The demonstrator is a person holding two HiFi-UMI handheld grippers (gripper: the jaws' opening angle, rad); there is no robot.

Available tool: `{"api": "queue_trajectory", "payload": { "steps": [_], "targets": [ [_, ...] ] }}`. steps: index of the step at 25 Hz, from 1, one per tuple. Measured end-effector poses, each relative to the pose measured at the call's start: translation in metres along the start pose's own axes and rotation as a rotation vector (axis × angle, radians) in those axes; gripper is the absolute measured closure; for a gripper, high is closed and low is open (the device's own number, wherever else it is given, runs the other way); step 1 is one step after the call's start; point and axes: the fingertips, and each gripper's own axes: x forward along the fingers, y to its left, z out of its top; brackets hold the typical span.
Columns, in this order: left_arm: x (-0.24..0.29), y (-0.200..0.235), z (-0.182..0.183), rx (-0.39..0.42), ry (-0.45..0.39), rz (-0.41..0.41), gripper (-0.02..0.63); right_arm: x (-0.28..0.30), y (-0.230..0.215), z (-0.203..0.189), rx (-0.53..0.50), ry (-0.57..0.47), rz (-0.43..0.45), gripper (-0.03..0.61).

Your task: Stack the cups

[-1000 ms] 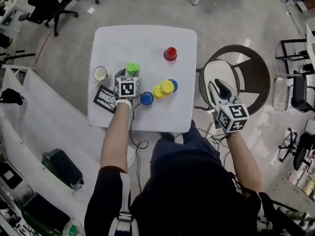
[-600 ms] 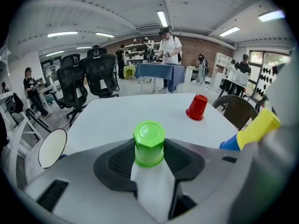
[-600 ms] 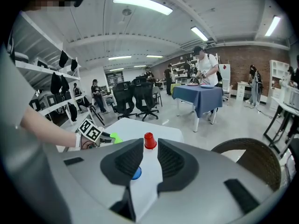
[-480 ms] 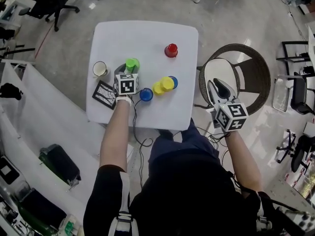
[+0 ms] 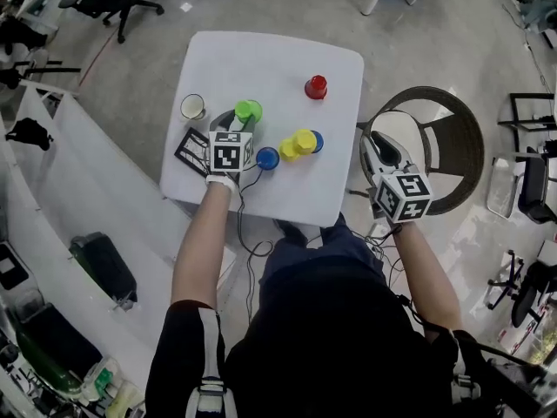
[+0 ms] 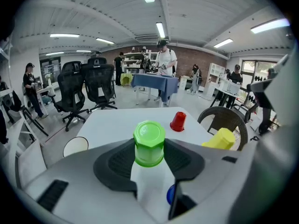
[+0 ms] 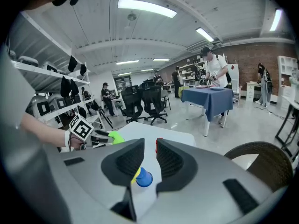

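Observation:
An upside-down green cup [image 6: 149, 143] stands between the pads of my left gripper [image 6: 149, 155], which is shut on it. In the head view that green cup [image 5: 248, 110] is on the white table [image 5: 270, 59], left of centre, with the left gripper [image 5: 237, 120] at it. A blue cup [image 5: 267, 158] sits just right of that gripper. Yellow cups [image 5: 298, 143] lie beside another blue cup [image 5: 316, 140], and a red cup [image 5: 316, 86] stands farther back. My right gripper [image 5: 379, 139] hovers off the table's right edge; its jaws are closing with nothing between them.
A white mug [image 5: 192, 106] and a black patterned card [image 5: 193, 151] sit at the table's left edge. A wicker chair [image 5: 452, 138] stands right of the table, under the right gripper. A cable hangs from the left wrist over the front edge. Office chairs and people are farther off.
The left gripper's jaws have come in against the green cup. The right gripper has stayed beside the table over the wicker chair. The head camera has shifted a little.

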Motion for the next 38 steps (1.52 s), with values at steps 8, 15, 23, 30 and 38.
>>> {"api": "queue_trajectory", "payload": {
  "steps": [8, 15, 23, 30, 38],
  "targets": [
    [-0.052, -0.038, -0.004, -0.021, -0.044, -0.035, 0.423, 0.01, 0.026, 0.006, -0.019, -0.021, 0.098, 0.505],
    [-0.066, -0.073, -0.032, 0.005, 0.009, -0.066, 0.423, 0.011, 0.031, 0.007, -0.031, -0.018, 0.137, 0.511],
    [-0.061, -0.102, -0.051, 0.04, 0.057, -0.082, 0.423, 0.01, 0.028, 0.001, -0.035, -0.005, 0.149, 0.515],
    [-0.049, -0.111, -0.059, 0.089, 0.099, -0.078, 0.423, 0.006, 0.015, -0.005, -0.027, 0.007, 0.136, 0.518],
    [-0.044, -0.116, -0.064, 0.082, 0.122, -0.067, 0.423, 0.005, 0.006, -0.01, 0.005, 0.009, 0.127, 0.52]
  ]
}}
